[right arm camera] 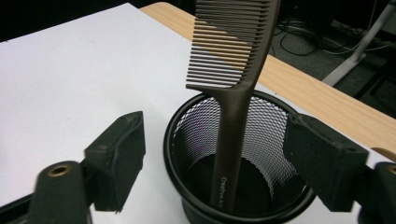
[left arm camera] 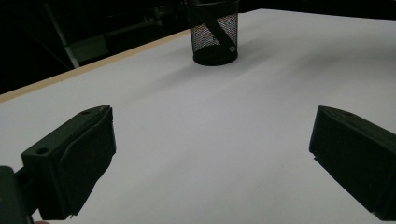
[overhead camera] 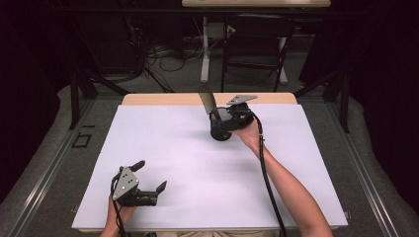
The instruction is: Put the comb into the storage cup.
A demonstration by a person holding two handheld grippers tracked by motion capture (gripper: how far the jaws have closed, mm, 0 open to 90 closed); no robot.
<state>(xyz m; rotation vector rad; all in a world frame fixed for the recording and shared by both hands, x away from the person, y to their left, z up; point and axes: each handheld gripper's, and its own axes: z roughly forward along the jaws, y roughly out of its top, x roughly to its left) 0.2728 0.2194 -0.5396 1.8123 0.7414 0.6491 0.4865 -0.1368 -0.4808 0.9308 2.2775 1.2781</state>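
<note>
A black mesh cup (overhead camera: 221, 134) stands on the white table sheet (overhead camera: 173, 148) near the far edge. A dark brown comb (overhead camera: 207, 102) stands in it, handle down and teeth up, leaning left. In the right gripper view the comb (right arm camera: 231, 51) rises from the cup (right arm camera: 271, 135). My right gripper (right arm camera: 215, 158) is open just above the rim, one jaw on each side and neither touching the comb. The right gripper (overhead camera: 220, 121) sits over the cup in the high view. My left gripper (overhead camera: 151, 175) rests open near the front left with nothing between its fingers. The left gripper view shows the far-off cup (left arm camera: 215, 37).
The table's wooden far edge (overhead camera: 163, 99) lies just behind the cup. Beyond it, on the floor, are a black chair (overhead camera: 257, 44), a white desk leg (overhead camera: 204, 49) and loose cables. A black cable trails along the right forearm (overhead camera: 291, 192).
</note>
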